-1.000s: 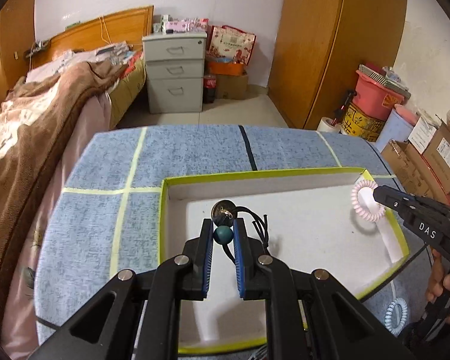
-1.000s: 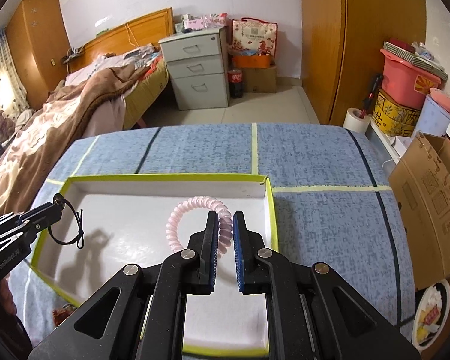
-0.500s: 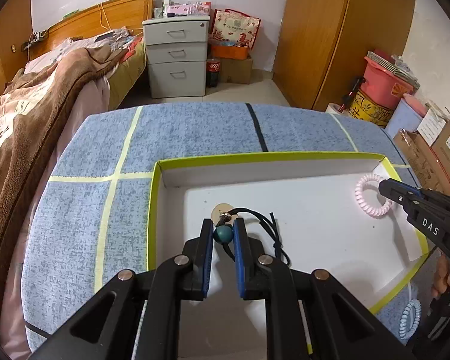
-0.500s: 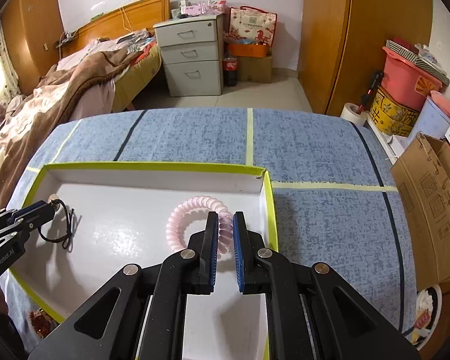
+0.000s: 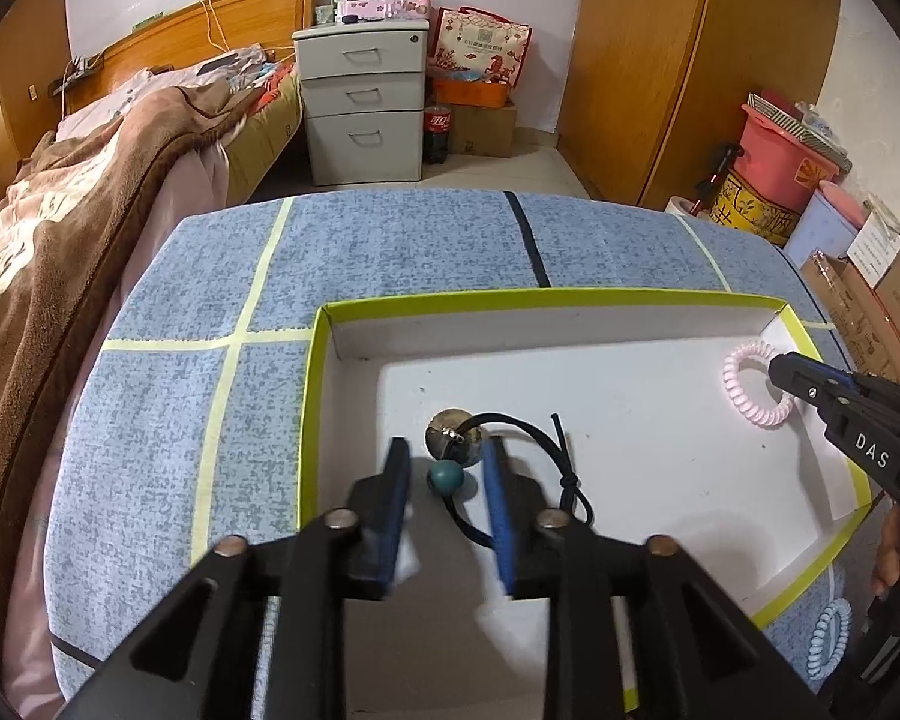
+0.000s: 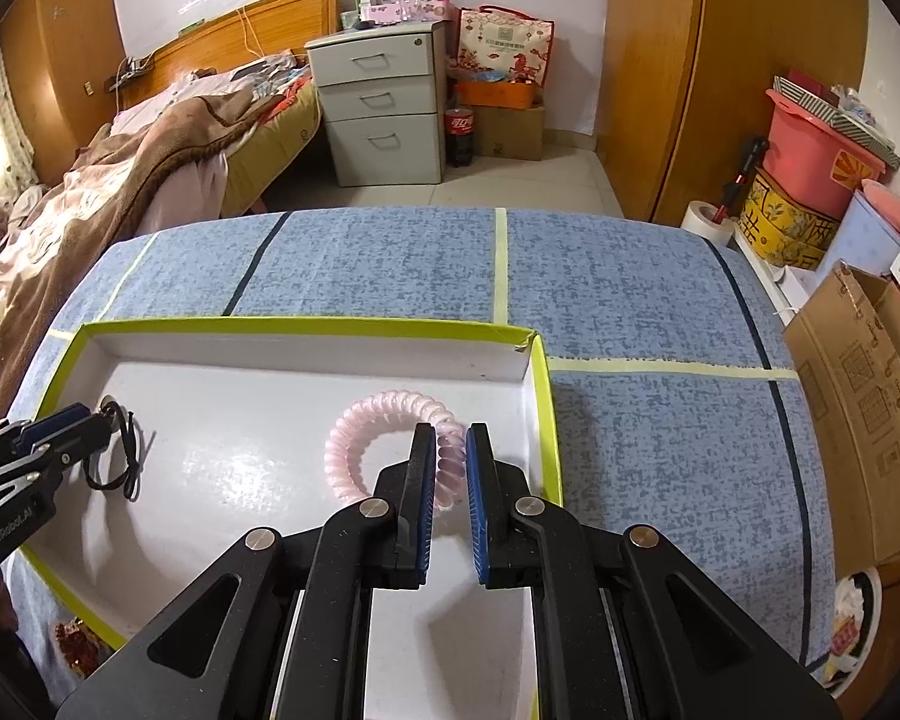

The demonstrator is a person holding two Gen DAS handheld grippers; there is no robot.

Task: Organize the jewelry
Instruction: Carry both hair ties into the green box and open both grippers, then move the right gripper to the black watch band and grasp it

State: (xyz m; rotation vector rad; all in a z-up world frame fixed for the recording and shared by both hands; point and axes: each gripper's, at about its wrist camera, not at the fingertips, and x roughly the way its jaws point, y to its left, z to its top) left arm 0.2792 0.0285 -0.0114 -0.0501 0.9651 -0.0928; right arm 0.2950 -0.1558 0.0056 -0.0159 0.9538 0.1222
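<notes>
Left gripper [image 5: 444,474] jaws just spread, cord necklace [image 5: 450,476] loose between, right gripper [image 6: 450,450] pinching pink coil [image 6: 384,414]

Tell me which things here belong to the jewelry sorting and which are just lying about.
Job:
- white tray
- black cord necklace, between the open left claw
- pink coil bracelet, pinched by the right claw
- blue coil bracelet

Lying about:
- cola bottle
- cardboard box
- pink bucket

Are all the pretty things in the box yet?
Nearly. The black cord necklace lies in the white box; the left hand-held gripper has just opened off it. The right hand-held gripper pinches the pink coil bracelet inside. A blue coil waits outside.
</notes>
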